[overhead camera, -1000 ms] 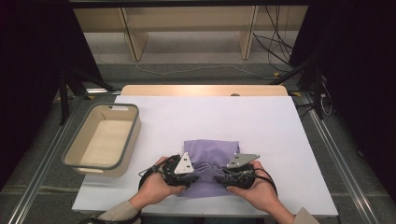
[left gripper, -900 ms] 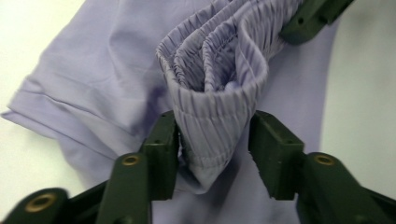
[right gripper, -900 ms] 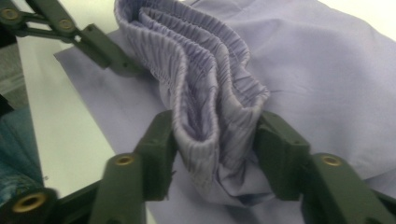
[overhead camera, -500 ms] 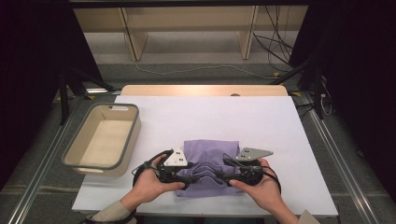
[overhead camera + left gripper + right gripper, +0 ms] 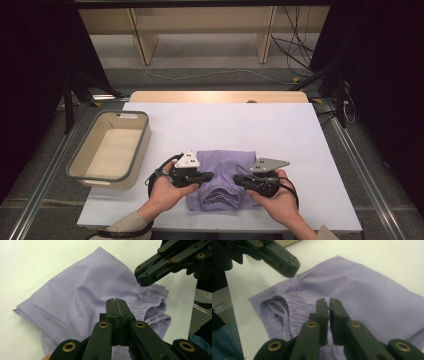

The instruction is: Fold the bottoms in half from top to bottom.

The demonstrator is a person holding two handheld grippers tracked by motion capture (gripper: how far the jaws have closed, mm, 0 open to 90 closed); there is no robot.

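purple folded cloth (image 5: pixel 223 174) between left gripper (image 5: pixel 206 176) and right gripper (image 5: pixel 239 180), both jaws together, empty

The white tabletop (image 5: pixel 225 125) lies bare beyond and to the right of the folded lilac cloth garment (image 5: pixel 222 172), giving a tool free passage there. At the left edge, the beige rectangular plastic bin with a grey rim (image 5: pixel 111 148) blocks the way, well apart from the garment.
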